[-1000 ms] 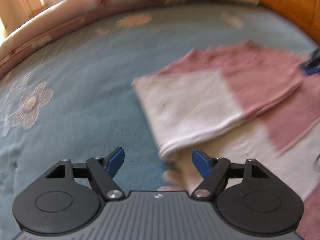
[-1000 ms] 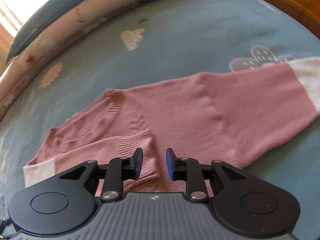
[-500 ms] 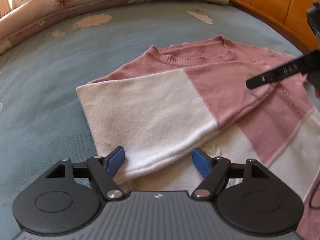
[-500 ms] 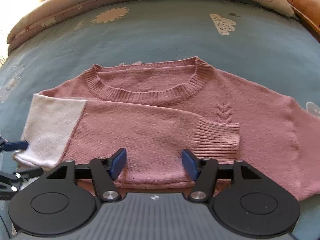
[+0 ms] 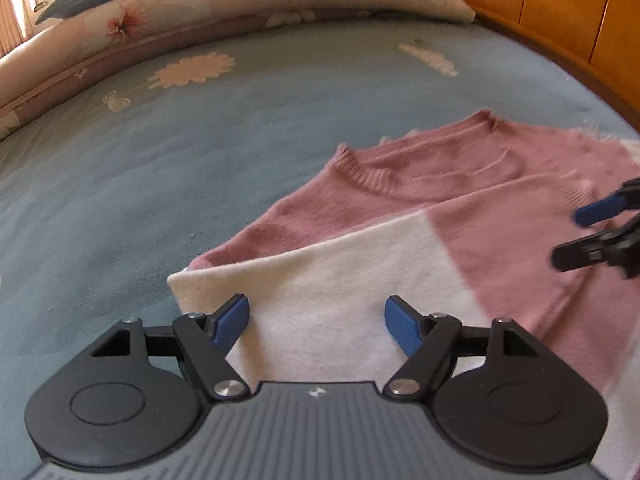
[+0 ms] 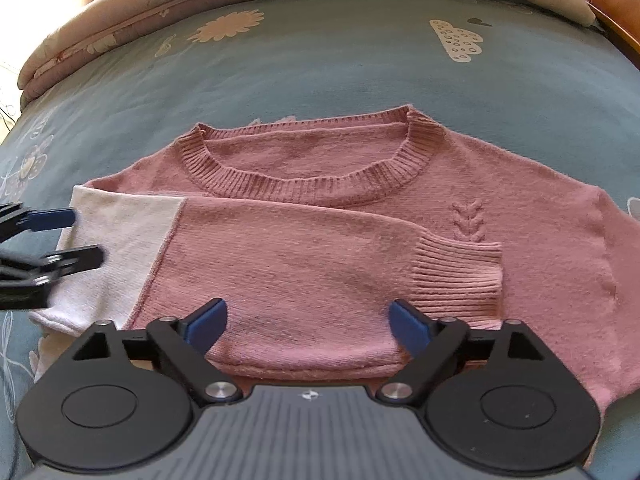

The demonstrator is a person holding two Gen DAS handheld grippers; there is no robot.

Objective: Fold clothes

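One sleeve (image 6: pixel 304 256) lies folded across the sweater (image 6: pixel 540 200) at frame centre, right claw (image 6: pixel 308 324) opening empty, left claw (image 5: pixel 316 322) spread wide and empty, the other sleeve and body folds remain.

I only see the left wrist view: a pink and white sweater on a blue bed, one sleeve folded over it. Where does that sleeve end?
Observer: Its ribbed cuff lies on the sweater chest, right of the middle.
Operator: Is the other gripper holding it?
Observer: No. The right gripper is opening; the sleeve lies between its jaws, unpinched.
Operator: Any pattern on the front?
Observer: A small knitted braid sits just above the cuff.
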